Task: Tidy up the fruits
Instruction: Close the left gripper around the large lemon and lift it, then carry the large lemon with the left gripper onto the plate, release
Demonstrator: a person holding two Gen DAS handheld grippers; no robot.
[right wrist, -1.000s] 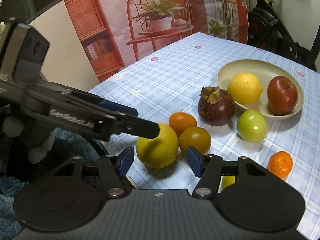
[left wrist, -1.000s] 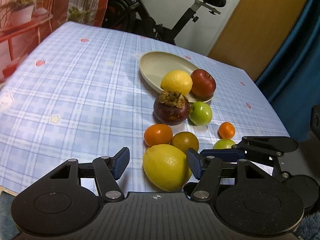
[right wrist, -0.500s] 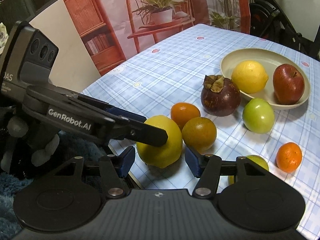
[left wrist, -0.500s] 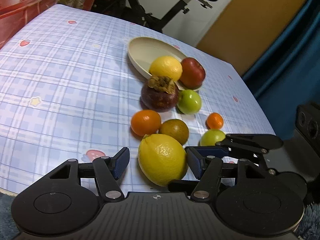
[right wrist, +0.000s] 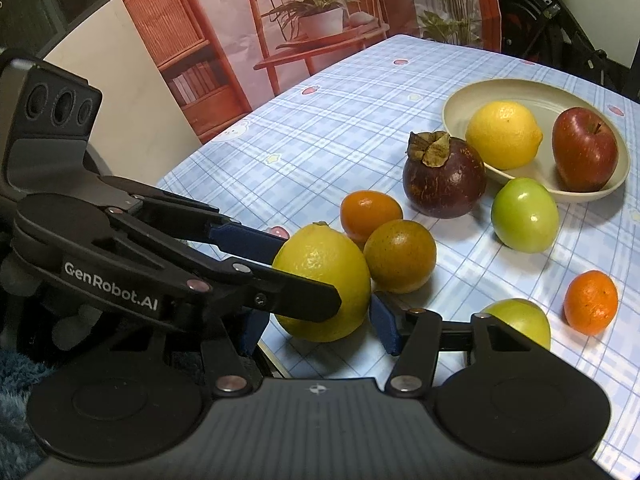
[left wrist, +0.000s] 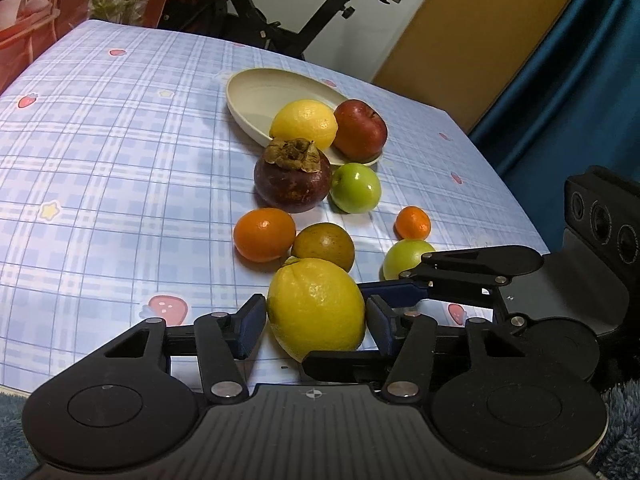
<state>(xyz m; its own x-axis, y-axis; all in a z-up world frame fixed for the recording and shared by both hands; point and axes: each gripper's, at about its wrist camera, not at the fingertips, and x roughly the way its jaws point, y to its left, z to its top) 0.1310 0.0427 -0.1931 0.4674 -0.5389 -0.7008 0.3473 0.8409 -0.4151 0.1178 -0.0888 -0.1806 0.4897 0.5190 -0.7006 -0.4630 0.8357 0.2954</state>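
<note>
The task is at an early stage, I judge: only two fruits lie in the cream bowl (left wrist: 256, 92), a lemon (left wrist: 304, 122) and a red apple (left wrist: 360, 130), and a large part of the bowl is bare. Seven fruits are on the checked tablecloth (left wrist: 120, 152) outside it: a dark mangosteen (left wrist: 292, 180) just beside the bowl rim, a green apple (left wrist: 356, 188) next to it, an orange (left wrist: 264, 234) touching or almost touching a brownish-green citrus fruit (left wrist: 323, 245), a small tangerine (left wrist: 413, 222), a second green apple (left wrist: 406, 256) half hidden behind the right gripper (right wrist: 318, 330), and the big lemon (left wrist: 316, 310) near the table edge. This big lemon is the fruit in hand now. The left gripper (left wrist: 316, 322) has it between its two blue pads, and its jaws have just been closing; the left pad seems to touch the peel and the right pad is very close, so the grip looks nearly made, but I cannot tell if both pads press. The right gripper stands around the same lemon from the other side, jaws apart, and its pads do not seem to press the fruit. The lemon sits on the cloth, not lifted. What remains, in my judgement, is to carry this lemon to the bowl and then the six other fruits.
</note>
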